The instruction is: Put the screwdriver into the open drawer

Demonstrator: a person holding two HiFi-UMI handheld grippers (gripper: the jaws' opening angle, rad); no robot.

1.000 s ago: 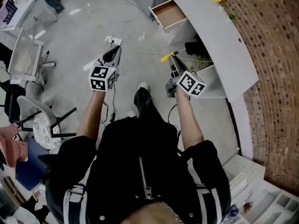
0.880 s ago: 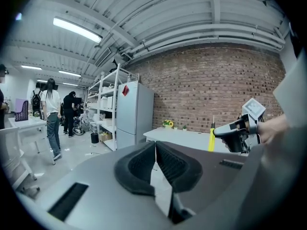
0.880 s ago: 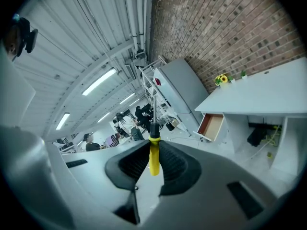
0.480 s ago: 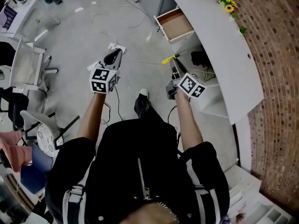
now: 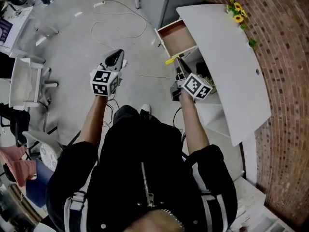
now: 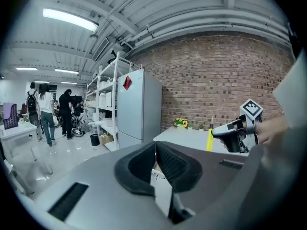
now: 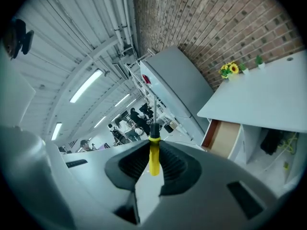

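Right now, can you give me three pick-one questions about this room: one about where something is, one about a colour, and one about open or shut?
1. Where is the yellow-handled metal screwdriver?
A on the floor
B between the right gripper's jaws
C on a chair

2. What colour are the small flowers on the white desk?
A red
B blue
C yellow

3. The brown wooden drawer under that desk is:
A pulled open
B pushed shut
C upside down

Answers: B, the jaws clamp its handle; C, yellow blooms sit at the desk's far corner; A, its inside shows.
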